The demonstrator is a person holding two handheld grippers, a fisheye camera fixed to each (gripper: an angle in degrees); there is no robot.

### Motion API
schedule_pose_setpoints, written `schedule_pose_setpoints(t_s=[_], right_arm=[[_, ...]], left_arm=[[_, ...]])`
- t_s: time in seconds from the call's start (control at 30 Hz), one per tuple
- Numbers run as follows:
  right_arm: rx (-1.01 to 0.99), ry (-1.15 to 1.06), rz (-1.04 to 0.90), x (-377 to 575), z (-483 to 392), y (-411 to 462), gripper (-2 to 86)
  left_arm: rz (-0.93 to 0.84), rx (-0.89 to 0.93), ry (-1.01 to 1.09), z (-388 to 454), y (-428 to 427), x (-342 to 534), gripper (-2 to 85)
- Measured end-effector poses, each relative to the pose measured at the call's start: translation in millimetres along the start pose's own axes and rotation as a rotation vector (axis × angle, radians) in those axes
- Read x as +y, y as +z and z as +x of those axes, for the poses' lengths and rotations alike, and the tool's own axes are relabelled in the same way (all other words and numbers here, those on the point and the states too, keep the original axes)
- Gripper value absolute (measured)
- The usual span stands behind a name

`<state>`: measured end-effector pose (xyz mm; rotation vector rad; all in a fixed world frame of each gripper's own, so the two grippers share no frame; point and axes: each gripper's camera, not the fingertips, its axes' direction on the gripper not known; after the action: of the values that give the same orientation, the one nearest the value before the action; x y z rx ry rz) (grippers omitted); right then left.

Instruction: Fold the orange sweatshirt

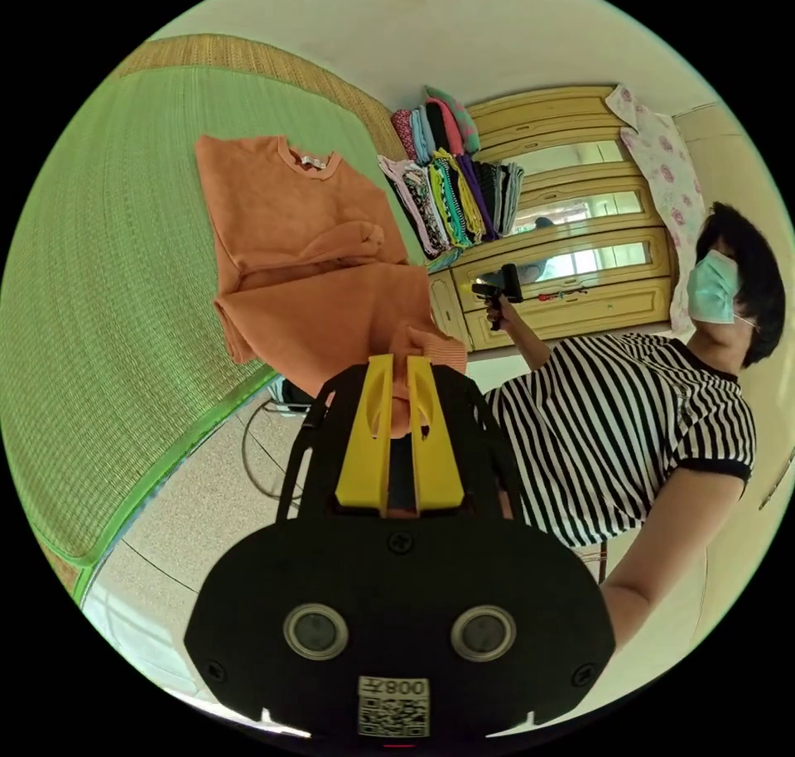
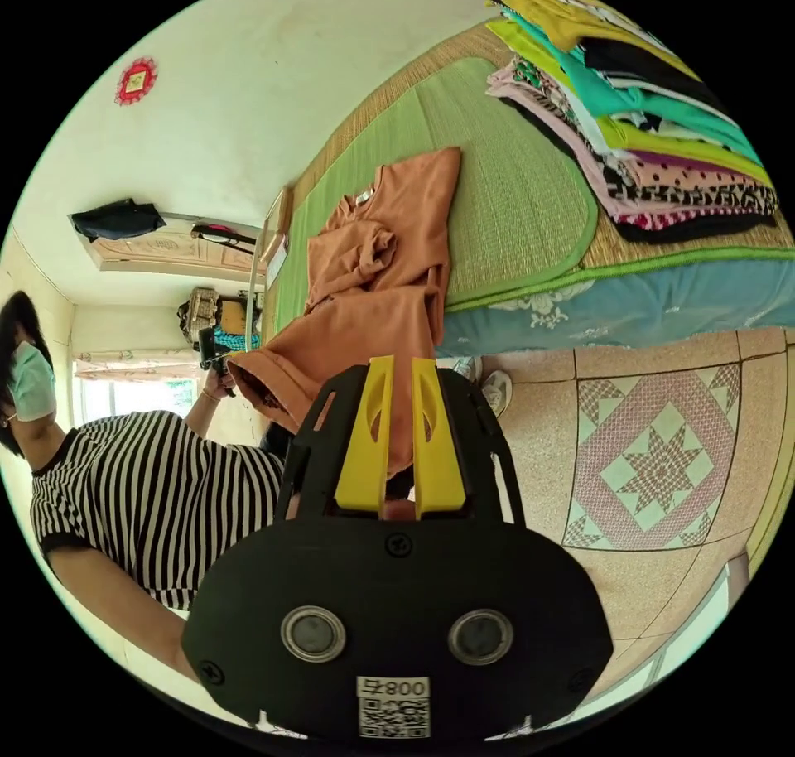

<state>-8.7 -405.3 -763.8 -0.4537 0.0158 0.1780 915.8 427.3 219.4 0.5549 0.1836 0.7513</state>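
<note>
Orange sweatshirt (image 1: 306,252): upper half lies flat on the green woven mat (image 1: 108,293), collar at the far end with a small label inside the neckline; one sleeve is folded across the chest. The lower part is lifted off the mat's edge and hangs out over the floor, drawn toward both cameras.

Left gripper (image 1: 399,380): yellow jaws close together, clenched on a ribbed edge of the sweatshirt, cloth showing between them. In the right gripper view the same tool appears farther off (image 2: 217,359), at the lifted hem.

Right gripper (image 2: 399,392): yellow jaws nearly closed, grasping a hanging fold of the sweatshirt. In the left gripper view it appears well behind the garment (image 1: 499,286), held in a raised hand.

Mat: covers a bed with a blue patterned side (image 2: 613,306).

Stack of folded clothes (image 2: 638,144): many colours, on the bed beyond the sweatshirt.

Floor (image 2: 662,459): speckled tiles, one with a star pattern.

Wooden cabinet (image 1: 571,243): yellow, glazed doors, floral cloth (image 1: 662,169) draped over one corner.

Person (image 1: 629,442): striped short-sleeved top, face mask.
</note>
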Motion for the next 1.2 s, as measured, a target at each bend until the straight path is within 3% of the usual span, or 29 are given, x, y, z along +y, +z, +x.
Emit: schedule_pose_setpoints(t_s=[0.13, 0.27, 0.37, 0.73, 1.0, 1.2], right_arm=[[0.104, -0.021, 0.041, -77.8, -4.8, 18.9, 6.5], [0.153, 0.01, 0.011, -143.9, 3.7, 49.6, 7.8], [0.2, 0.056, 0.005, -185.7, 9.7, 67.8, 8.3], [0.342, 0.114, 0.014, -216.8, 6.7, 89.0, 7.9], [0.301, 0.107, 0.037, -204.0, -15.3, 75.0, 3.4], [0.217, -0.066, 0.121, -169.4, -73.6, 18.2, 1.9]], left_arm=[[0.2, 0.08, 0.043, -4.0, -47.2, -14.0, 1.8], [0.373, -0.142, -0.133, -40.6, -68.4, -41.6, 5.9], [0.434, -0.162, -0.258, -79.5, -51.8, -84.1, 8.0], [0.264, -0.449, -0.39, -123.7, 18.6, -218.6, 8.2], [0.289, -0.383, -0.33, -90.1, 25.6, -226.2, 3.3], [0.413, -0.26, -0.165, -17.0, 5.4, -194.4, 2.6]])
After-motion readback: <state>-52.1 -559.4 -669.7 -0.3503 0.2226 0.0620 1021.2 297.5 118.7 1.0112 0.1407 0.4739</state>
